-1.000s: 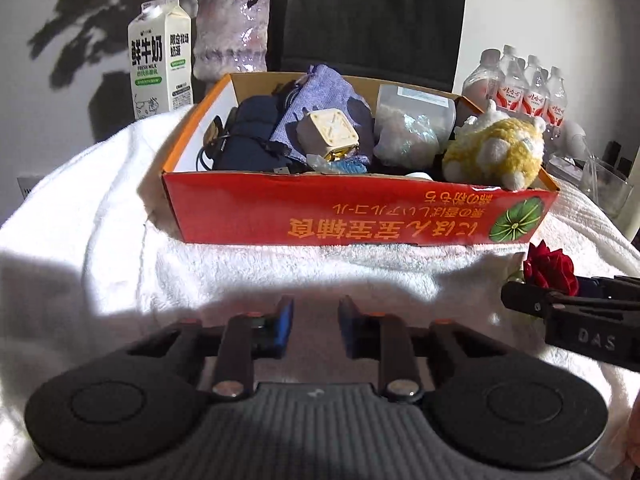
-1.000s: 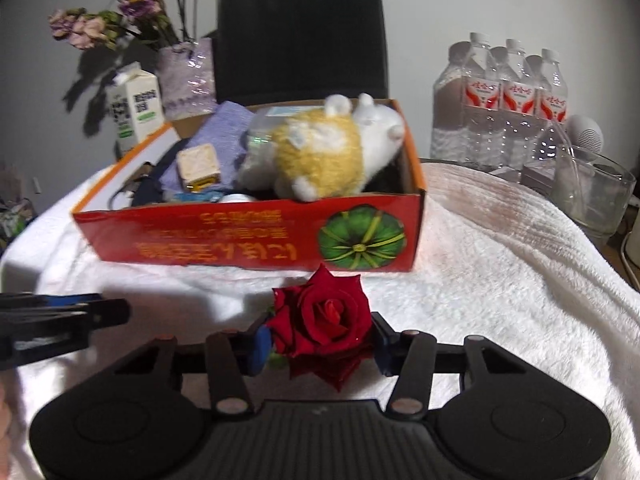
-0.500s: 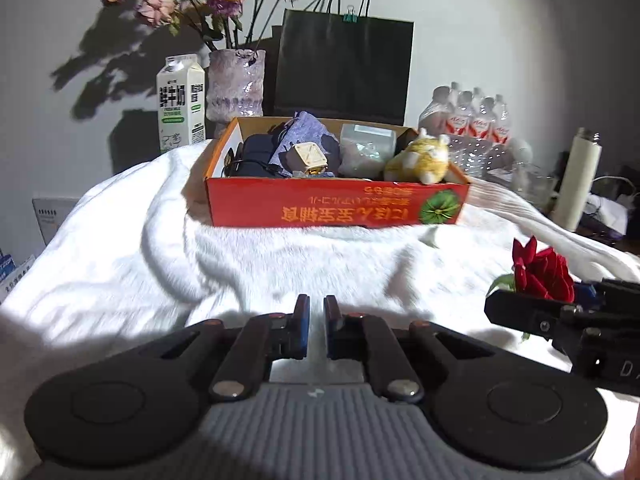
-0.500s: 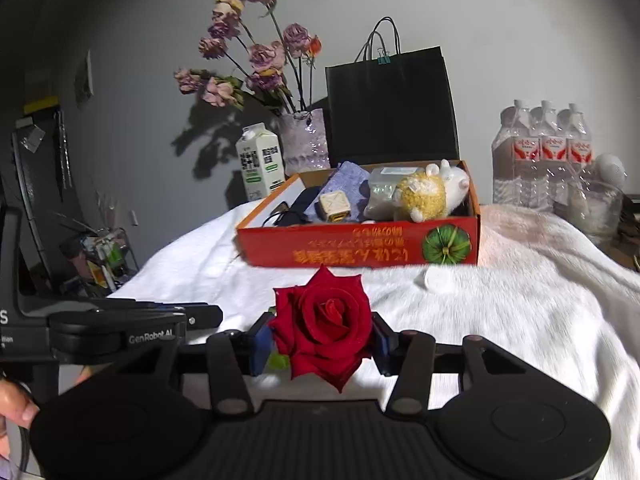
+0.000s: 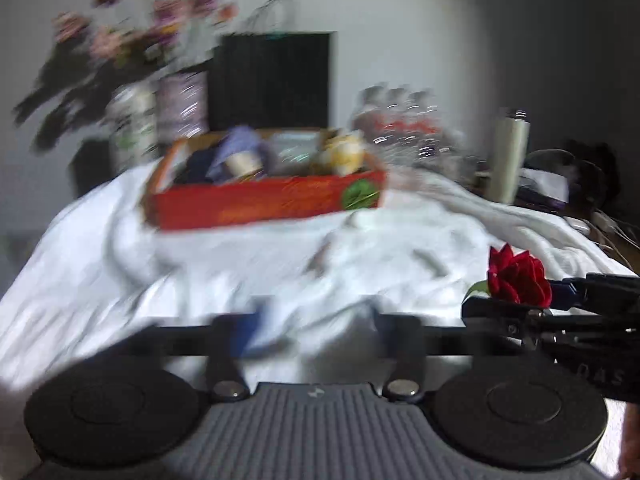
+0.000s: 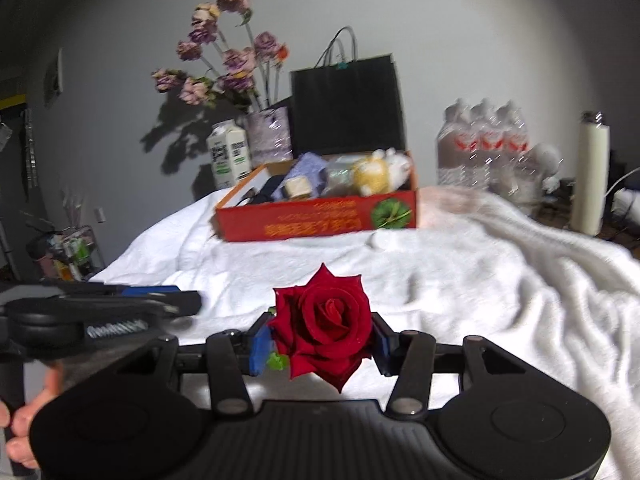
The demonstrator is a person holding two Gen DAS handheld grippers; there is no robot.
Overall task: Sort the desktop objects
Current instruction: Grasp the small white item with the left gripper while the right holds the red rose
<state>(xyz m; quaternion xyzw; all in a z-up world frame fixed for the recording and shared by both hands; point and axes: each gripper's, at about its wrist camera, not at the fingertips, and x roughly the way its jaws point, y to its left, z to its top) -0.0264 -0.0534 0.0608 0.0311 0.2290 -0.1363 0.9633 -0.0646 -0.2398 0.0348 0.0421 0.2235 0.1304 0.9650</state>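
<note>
My right gripper [image 6: 320, 346] is clamped on the red rose [image 6: 325, 322], the blue pads pressing the bloom from both sides, the same hold it had a second ago. What has changed is the distance: both grippers have pulled back from the red box [image 6: 316, 218], which a second ago filled the view and now sits well apart, far across the white blanket [image 6: 460, 280] covering the surface.

My left gripper [image 5: 316, 332] has changed more. Half a second ago its jaws were nearly together; now they are opening and stand wide, with nothing between them but blanket. That view is badly smeared, so I cannot read fine detail there.

Outward, the box already holds a yellow plush toy [image 6: 374, 176], a purple cloth [image 6: 310, 166] and other small things. Behind it stand the milk carton [image 6: 228, 156], the vase of faded flowers [image 6: 268, 134] and the black paper bag [image 6: 346, 106].

My judgement: the rose is not being sorted into the box but carried elsewhere, perhaps handed to the opening left gripper or taken to the vase. I cannot tell which.
</note>
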